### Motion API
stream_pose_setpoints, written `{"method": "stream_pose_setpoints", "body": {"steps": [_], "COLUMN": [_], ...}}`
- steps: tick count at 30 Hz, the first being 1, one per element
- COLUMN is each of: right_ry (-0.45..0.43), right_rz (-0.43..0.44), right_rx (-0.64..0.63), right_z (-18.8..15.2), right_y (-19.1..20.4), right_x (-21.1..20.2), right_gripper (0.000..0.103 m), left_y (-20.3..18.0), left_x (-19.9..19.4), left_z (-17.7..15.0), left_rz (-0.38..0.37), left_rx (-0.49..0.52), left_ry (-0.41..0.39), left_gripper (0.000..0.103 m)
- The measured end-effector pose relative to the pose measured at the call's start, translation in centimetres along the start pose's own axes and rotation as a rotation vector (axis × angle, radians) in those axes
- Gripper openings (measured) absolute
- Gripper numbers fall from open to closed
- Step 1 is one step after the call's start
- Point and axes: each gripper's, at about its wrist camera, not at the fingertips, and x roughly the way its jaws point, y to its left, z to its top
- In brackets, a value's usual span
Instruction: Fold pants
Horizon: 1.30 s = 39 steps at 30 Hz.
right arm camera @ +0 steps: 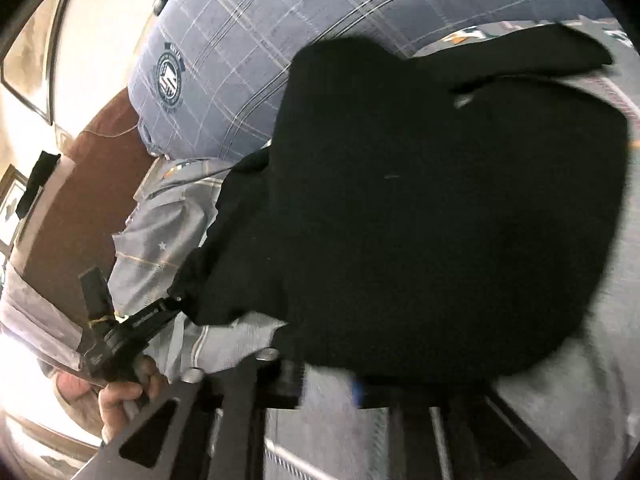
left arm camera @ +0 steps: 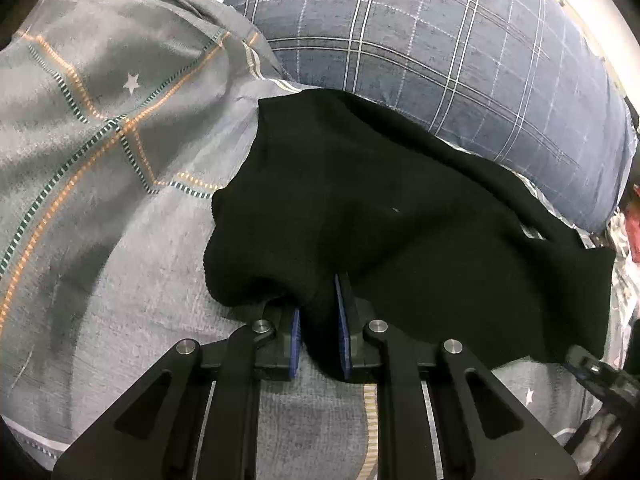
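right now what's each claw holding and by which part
The left claw pinches a bunched near edge of the black knit pants. The right claw sits at the pants' near edge too, but blur and overhanging cloth hide whether it grips.

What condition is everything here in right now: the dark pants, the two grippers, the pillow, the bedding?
Black pants: bunched, lying on the bed, near edge pinched.
Left gripper: shut on the pants' edge.
Right gripper: blurred, pants over its tips; grip unclear.
Plaid pillow: plump, behind the pants.
Grey bedspread: wrinkled.
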Motion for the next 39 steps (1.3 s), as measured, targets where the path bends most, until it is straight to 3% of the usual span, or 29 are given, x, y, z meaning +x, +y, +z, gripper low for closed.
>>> {"method": "stream_pose_setpoints", "body": {"steps": [2,8,10,14,18,22,23,25,27,29,32,37,39], "right_ry": [-0.016,-0.133,-0.179,-0.164,-0.093,-0.062,-0.057,-0.05,-0.043,-0.052,-0.049,-0.048,-0.049], "right_rz": [-0.007,-0.098,-0.169,-0.275,-0.349,-0.433,-0.45,-0.473,-0.479,-0.466,-0.461,-0.419,-0.408], "right_rx": [-0.012,-0.045,-0.042,-0.019,-0.057,-0.103,-0.117,-0.144,-0.164,-0.18,-0.196,-0.243,-0.267], "right_z": [0.0,1.1,2.2,5.1,7.2,8.6,8.7,8.8,8.8,9.0,9.1,9.0,8.7], "right_y": [-0.4,-1.8,-2.4,-4.5,-5.9,-6.4,-6.4,-6.5,-6.6,-6.5,-6.2,-6.0,-5.8], "right_x": [-2.4,-9.9,-11.2,-10.3,-8.3,-6.5,-6.1,-5.7,-5.4,-5.2,-4.8,-3.8,-3.7], "right_gripper": [0.04,0.041,0.047,0.05,0.05,0.051,0.051,0.054,0.061,0.067,0.068,0.068,0.068], "left_y": [0.4,0.5,0.3,0.2,0.4,-0.8,-1.7,-3.6,-6.0,-8.9,-13.9,-20.9,-22.9], "left_x": [0.1,0.1,0.1,0.1,-1.6,-5.7,-6.8,-8.5,-9.1,-8.3,-5.9,-1.4,0.5], "left_z": [-0.1,-0.2,-0.3,-0.1,-0.4,-0.7,-0.6,-0.2,0.4,1.2,1.9,2.4,2.8], "left_rz": [-0.022,-0.028,-0.021,-0.015,-0.056,-0.076,-0.082,-0.127,-0.239,-0.362,-0.444,-0.497,-0.482], "left_rx": [-0.025,-0.041,-0.036,-0.028,-0.01,0.07,0.113,0.188,0.251,0.305,0.414,0.583,0.642], "left_ry": [0.007,0.006,0.0,0.026,0.051,-0.004,-0.028,-0.069,-0.076,-0.049,-0.004,0.06,0.083], "left_gripper": [0.015,0.016,0.016,0.025,0.048,0.052,0.055,0.071,0.076,0.076,0.076,0.076,0.076]}}
